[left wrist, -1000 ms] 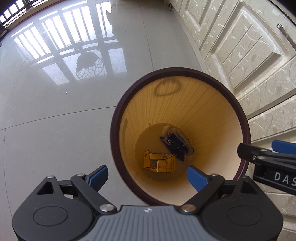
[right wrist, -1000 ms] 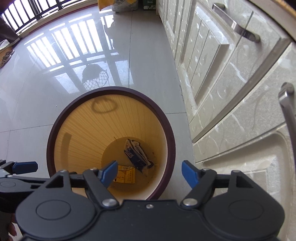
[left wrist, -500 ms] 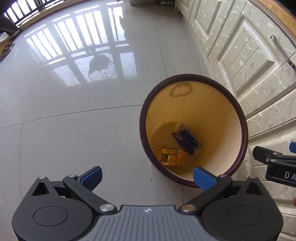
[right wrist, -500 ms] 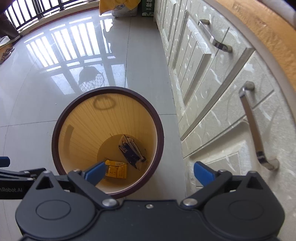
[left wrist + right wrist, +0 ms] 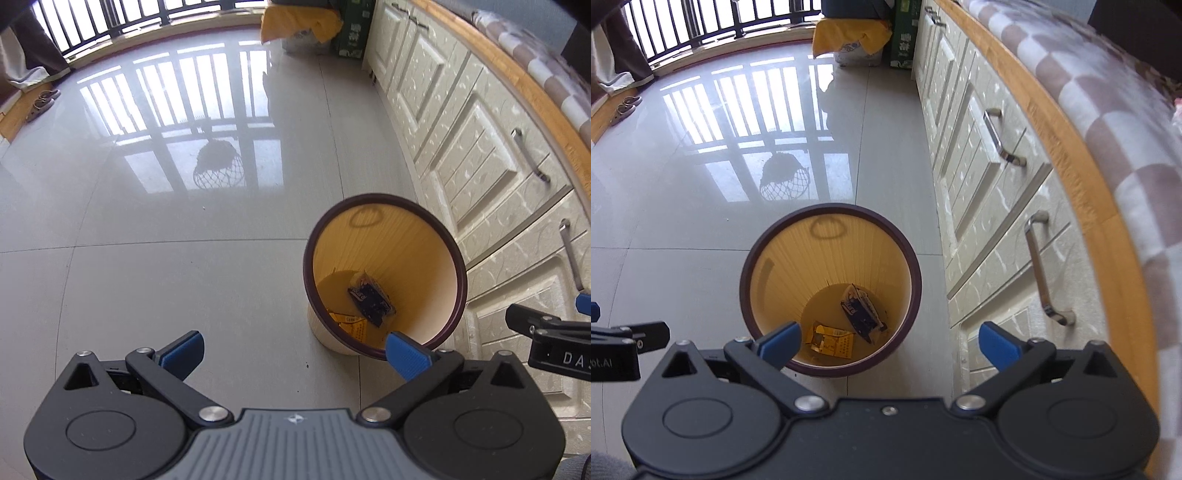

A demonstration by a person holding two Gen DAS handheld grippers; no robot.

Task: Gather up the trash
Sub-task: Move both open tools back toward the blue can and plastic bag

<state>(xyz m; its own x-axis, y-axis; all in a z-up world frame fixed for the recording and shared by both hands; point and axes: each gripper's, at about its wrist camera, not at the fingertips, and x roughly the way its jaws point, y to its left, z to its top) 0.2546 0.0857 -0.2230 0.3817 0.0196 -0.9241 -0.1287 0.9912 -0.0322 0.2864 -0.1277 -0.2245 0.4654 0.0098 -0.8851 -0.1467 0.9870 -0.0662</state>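
Right wrist: trash [image 5: 846, 330] lies in bin [image 5: 916, 295] (below empty jaws).

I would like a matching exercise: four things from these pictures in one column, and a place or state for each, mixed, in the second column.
Things:
1. dark blue wrapper
2. yellow packet
3. trash bin
4. left gripper

Places or states:
A. stands on the floor beside the cabinets
B. jaws open, nothing between them
C. lies on the bin's bottom, on the cabinet side
D. lies on the bin's bottom, on the side nearer the grippers

Pairs: 1-C, 2-D, 3-A, 4-B
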